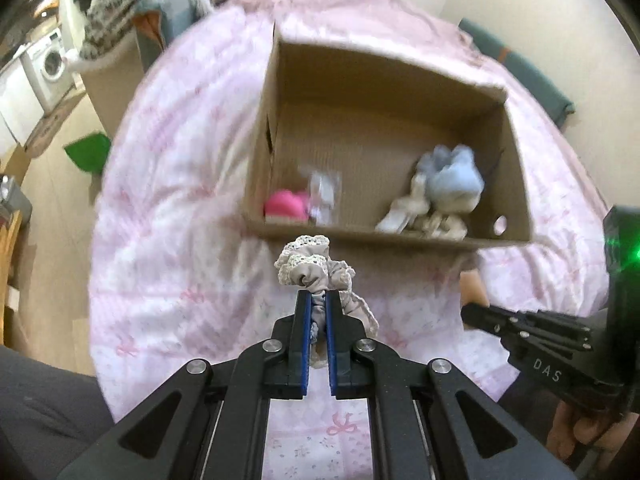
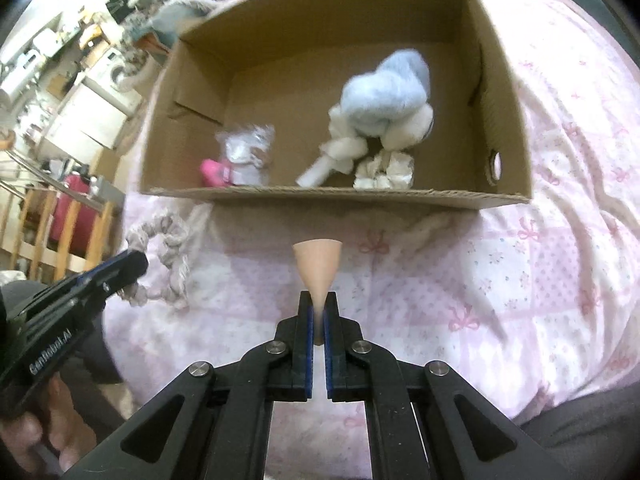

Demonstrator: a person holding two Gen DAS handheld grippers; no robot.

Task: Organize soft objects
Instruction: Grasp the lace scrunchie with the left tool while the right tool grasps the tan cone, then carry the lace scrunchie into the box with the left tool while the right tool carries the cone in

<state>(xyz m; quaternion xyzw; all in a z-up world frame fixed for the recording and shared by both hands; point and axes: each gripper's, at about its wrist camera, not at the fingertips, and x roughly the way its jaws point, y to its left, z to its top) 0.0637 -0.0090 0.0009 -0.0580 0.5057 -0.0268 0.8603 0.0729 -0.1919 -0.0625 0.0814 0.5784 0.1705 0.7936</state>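
- On a pink quilt (image 1: 160,208), an open cardboard box (image 1: 516,184) is seen just beyond both grippers.
- A lace-edged grey scrunchie (image 1: 316,268) is clamped between the closed blue pads of the left gripper (image 1: 318,304), held in front of the box's near wall.
- A peach sponge (image 2: 318,264), wedge-shaped, is pinched in the closed right gripper (image 2: 318,312), also short of the box.
- Inside the box, a pale blue plush (image 2: 390,88), a white scrunchie (image 2: 384,170), a pink item (image 2: 212,172) and a clear packet (image 2: 248,152) are seen.
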